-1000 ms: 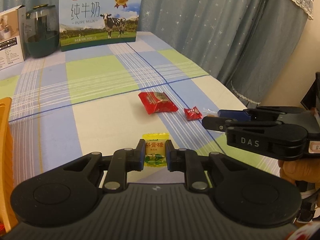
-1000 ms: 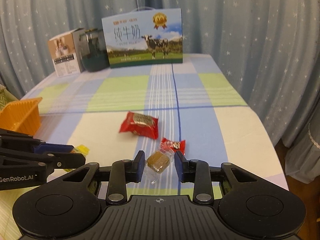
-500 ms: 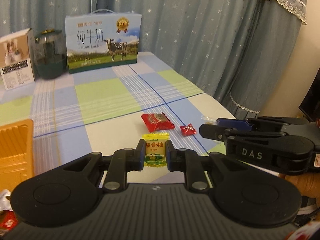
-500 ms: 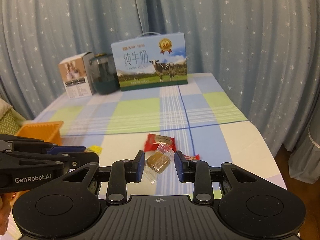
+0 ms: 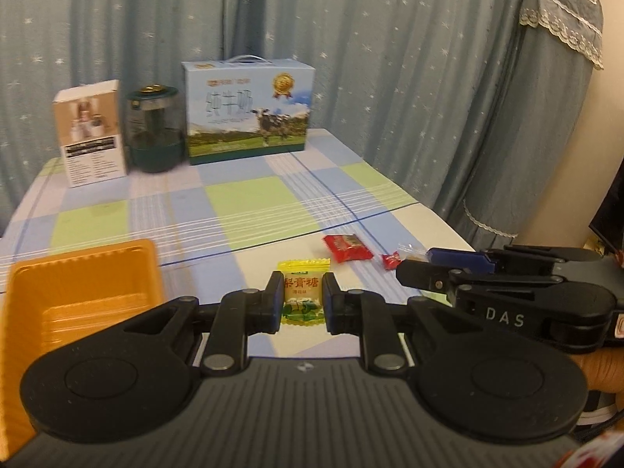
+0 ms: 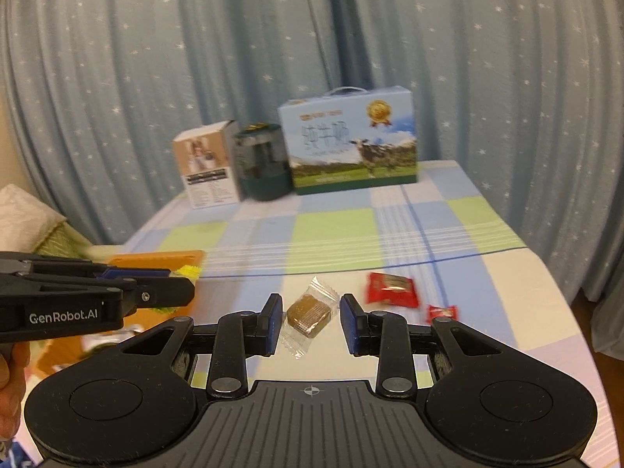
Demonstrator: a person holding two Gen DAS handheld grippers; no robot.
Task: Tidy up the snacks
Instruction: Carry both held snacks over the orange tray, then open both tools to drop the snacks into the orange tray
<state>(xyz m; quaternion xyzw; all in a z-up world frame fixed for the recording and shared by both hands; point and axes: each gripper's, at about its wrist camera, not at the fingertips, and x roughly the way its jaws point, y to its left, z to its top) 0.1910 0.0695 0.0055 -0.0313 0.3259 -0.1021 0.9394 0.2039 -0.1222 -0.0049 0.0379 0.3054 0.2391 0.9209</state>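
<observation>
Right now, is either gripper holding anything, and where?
Left gripper pinches the yellow candy packet by its side edges; right gripper holds the clear-wrapped brown candy across its middle.

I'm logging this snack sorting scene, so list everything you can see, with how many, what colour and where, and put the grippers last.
Yellow candy: 1, yellow, held off the table.
Brown candy: 1, brown in clear wrapper, held off the table.
Red snack packet: 1, red, near right of table.
Small red candy: 1, red, just right of the packet.
Orange tray: 1, orange, near left.
Milk carton box: 1, blue, far edge.
Dark jar: 1, dark green, left of the milk box.
White box: 1, white and tan, left of the jar.
Tablecloth: 1, blue, green and white check.
Left gripper: black, grips the yellow candy.
Right gripper: black, grips the brown candy.
</observation>
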